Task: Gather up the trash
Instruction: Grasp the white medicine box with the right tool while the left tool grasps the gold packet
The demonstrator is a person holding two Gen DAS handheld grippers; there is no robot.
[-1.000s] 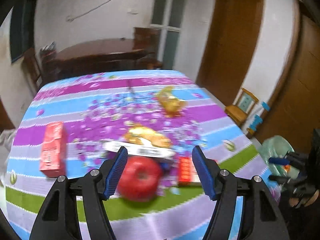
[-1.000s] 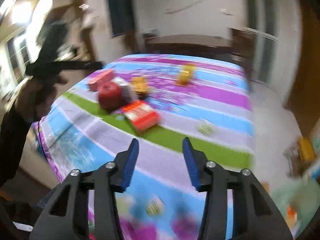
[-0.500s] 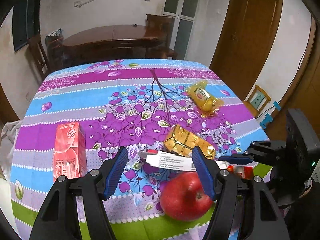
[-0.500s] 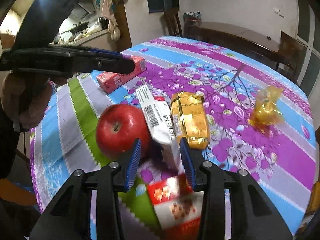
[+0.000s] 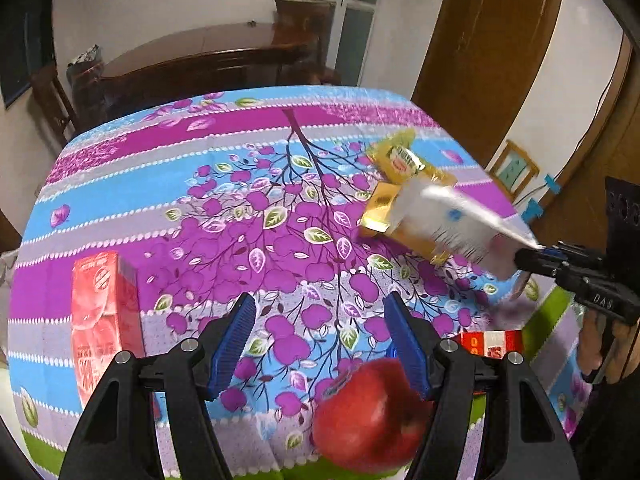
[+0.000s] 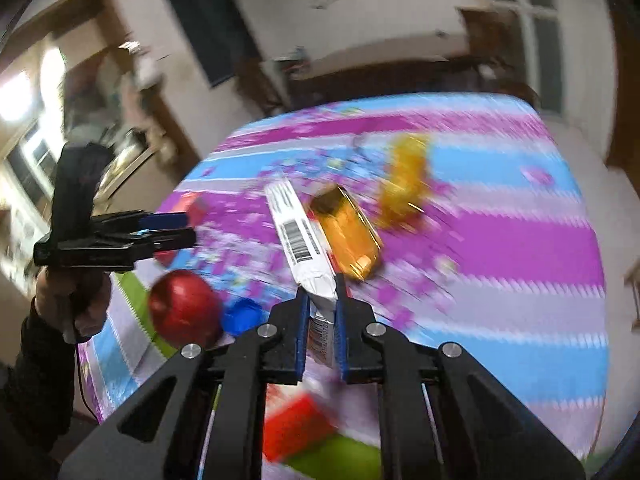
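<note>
So you've got the white wrapper pinched by its near end in your right tongs, pads clamped flat on it, and the rest of it sticks out forward, barcode side up, lifted off the worktop. In the left view it's a blurry white streak over the gold pack. That's the pick-up step of the trash run, and I'd call the grab done.

Your left tongs are spread wide with nothing between them, hanging over the cloth just above the apple. Around that: a red carton off to the left, a small red box to the right, a yellow snack bag farther back, and a blue cap next to the apple.

No bin or bag shows in either view, so I can't say where this goes. Next you need to carry the wrapper off the worktop and drop it wherever the trash is. My guess is it's floppy, so keep the squeeze on while you swing. The gold pack looks like the next grab for the free left tongs.
</note>
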